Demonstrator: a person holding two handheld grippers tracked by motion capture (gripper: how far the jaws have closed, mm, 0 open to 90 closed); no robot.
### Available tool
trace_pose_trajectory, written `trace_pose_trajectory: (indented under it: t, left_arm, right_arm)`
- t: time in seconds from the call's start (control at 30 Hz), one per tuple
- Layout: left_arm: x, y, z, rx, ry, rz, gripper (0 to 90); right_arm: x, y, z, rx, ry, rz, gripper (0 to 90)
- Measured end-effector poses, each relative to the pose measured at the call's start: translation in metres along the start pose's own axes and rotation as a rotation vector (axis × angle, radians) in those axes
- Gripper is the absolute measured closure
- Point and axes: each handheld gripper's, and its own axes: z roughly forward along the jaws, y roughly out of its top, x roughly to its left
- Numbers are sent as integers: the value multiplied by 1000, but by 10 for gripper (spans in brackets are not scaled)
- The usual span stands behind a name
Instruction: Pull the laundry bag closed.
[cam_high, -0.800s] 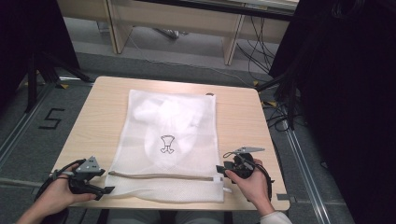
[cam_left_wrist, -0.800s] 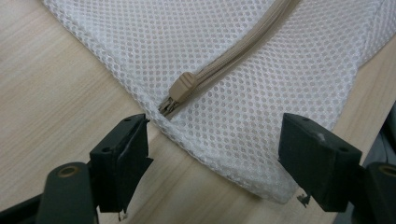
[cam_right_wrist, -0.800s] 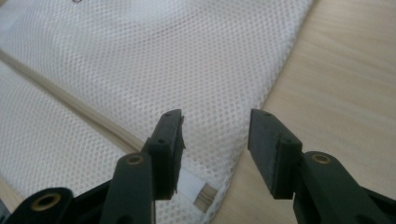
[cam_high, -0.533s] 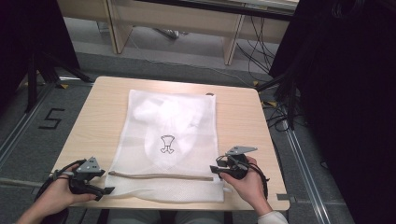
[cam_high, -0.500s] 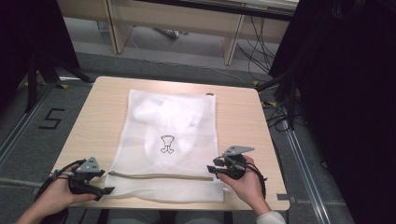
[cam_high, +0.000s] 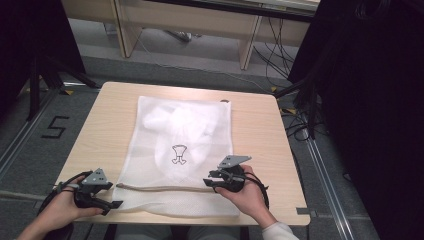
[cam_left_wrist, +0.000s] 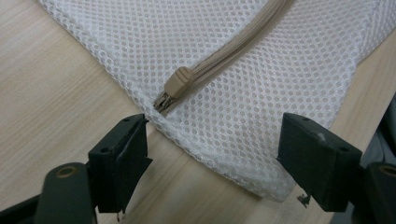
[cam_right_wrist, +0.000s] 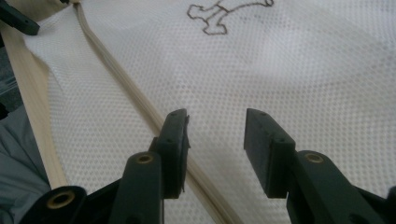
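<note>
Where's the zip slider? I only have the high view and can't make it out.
Observer: At the end of the zipper nearest the left tool. The tan slider lies just ahead of its open jaws, and neither jaw touches it.
Operator: Right tool gripping anything?
Observer: No. The right tool is open over the mesh bag with nothing clamped. In its own view the zipper runs behind one jaw, not through the gap.
</note>
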Motion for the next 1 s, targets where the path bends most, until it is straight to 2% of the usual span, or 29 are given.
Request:
trace_pose_trajectory:
  t: [0.1, 0.13, 0.27, 0.3, 0.33, 0.47, 0.53, 0.57, 0.6, 0.63, 0.67, 0.73, 0.77, 0.8, 1.0]
  left_arm:
    - [-1, 0, 0, -5, -11, -23, 234]
    - [-1, -1, 0, -7, -11, -23, 235]
    - [-1, 0, 0, -9, -11, -22, 236]
    - [0, 0, -1, -8, -10, -1, 236]
    - [-1, 0, 0, -13, -8, -18, 236]
    - [0, 0, 0, -12, -7, -8, 236]
    - [0, 0, -1, -11, -14, -5, 236]
    - [-1, 0, 0, -12, -13, -14, 235]
    - [0, 0, 0, -11, -14, -11, 236]
    - [-1, -1, 0, -11, -19, -26, 238]
    - [-1, 0, 0, -10, -15, -12, 240]
    - [-1, 0, 0, -11, -15, -11, 241]
    - [-1, 0, 0, -12, -17, -26, 241]
    - [-1, 0, 0, -12, -21, -26, 241]
    - [-1, 0, 0, -12, -21, -27, 241]
  right_arm:
    - [6, 10, 4, 6, 21, -36, 605]
    - [10, 13, 8, -3, 29, -32, 605]
    - [17, 25, 21, -1, 51, -71, 605]
    - [19, 28, 23, 3, 55, -72, 605]
    - [21, 30, 28, 3, 64, -77, 606]
    - [29, 40, 40, 16, 88, -101, 605]
    - [33, 44, 45, 19, 96, -110, 603]
    - [35, 45, 48, 15, 103, -98, 601]
    - [36, 48, 49, 25, 109, -114, 600]
    - [38, 49, 51, 15, 104, -112, 600]
    - [38, 51, 53, 20, 111, -119, 599]
    - [40, 55, 55, 23, 119, -130, 598]
    - [41, 56, 58, 13, 119, -128, 597]
    - [42, 57, 58, 29, 128, -131, 597]
    - [50, 64, 68, 28, 138, -142, 607]
